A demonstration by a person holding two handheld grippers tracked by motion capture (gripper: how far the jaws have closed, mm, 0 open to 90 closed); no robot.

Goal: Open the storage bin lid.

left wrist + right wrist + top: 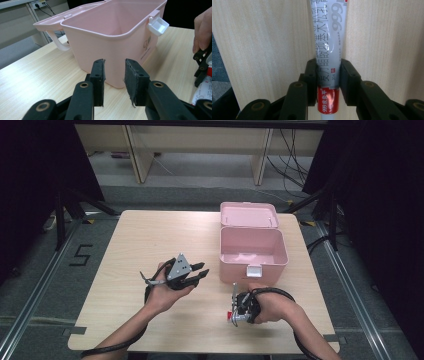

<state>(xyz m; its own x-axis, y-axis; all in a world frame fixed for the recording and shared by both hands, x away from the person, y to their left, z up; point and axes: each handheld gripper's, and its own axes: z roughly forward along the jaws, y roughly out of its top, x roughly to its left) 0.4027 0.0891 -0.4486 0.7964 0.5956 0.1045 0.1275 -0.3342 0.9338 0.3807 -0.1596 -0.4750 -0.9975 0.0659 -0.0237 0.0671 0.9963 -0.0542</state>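
A white and grey ointment tube (329, 37) with a red band lies on the wooden table (150, 240). My right gripper (328, 75) points down over the tube, and its two pads press on the sides just above the red band. In the high view the tube (234, 292) sticks out from the right gripper (235, 312) toward the pink box (252, 265). My left gripper (202, 268) hovers left of the box, open with nothing between its fingers. In the left gripper view it (114, 75) faces the side wall of the box (112, 50).
The pink box stands open, its lid (248, 215) folded back and a white latch (254, 271) on the front wall. Its inside looks bare. The table's near edge runs just below my hands. Desks and cables stand beyond the far edge.
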